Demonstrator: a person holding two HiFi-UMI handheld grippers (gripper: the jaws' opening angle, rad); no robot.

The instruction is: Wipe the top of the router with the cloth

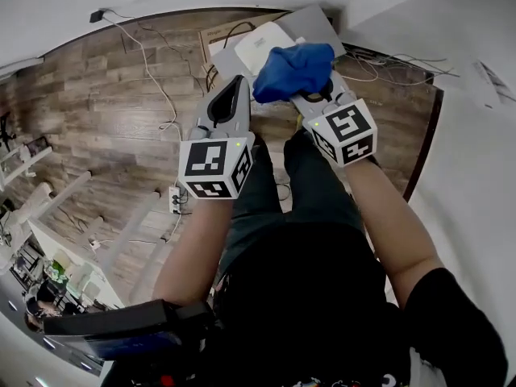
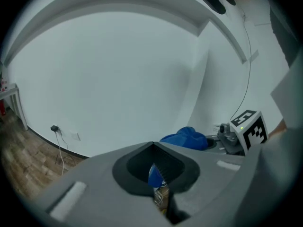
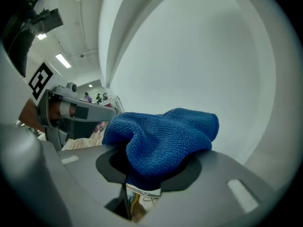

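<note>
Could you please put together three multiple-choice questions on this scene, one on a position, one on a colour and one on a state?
1. Where does the router show in the head view?
A. At the top, partly behind the cloth
B. At the bottom, by the person's feet
C. Under a chair at the left

2. What colour is the cloth?
A. Red
B. Blue
C. Yellow

3. Which gripper holds the cloth?
A. The left one
B. Neither
C. The right one

Answers:
1 A: the white router lies on the floor just past the raised cloth.
2 B: it is blue in all three views.
3 C: the right gripper has its fingers shut on the cloth, while the left gripper is shut with nothing in it.
</note>
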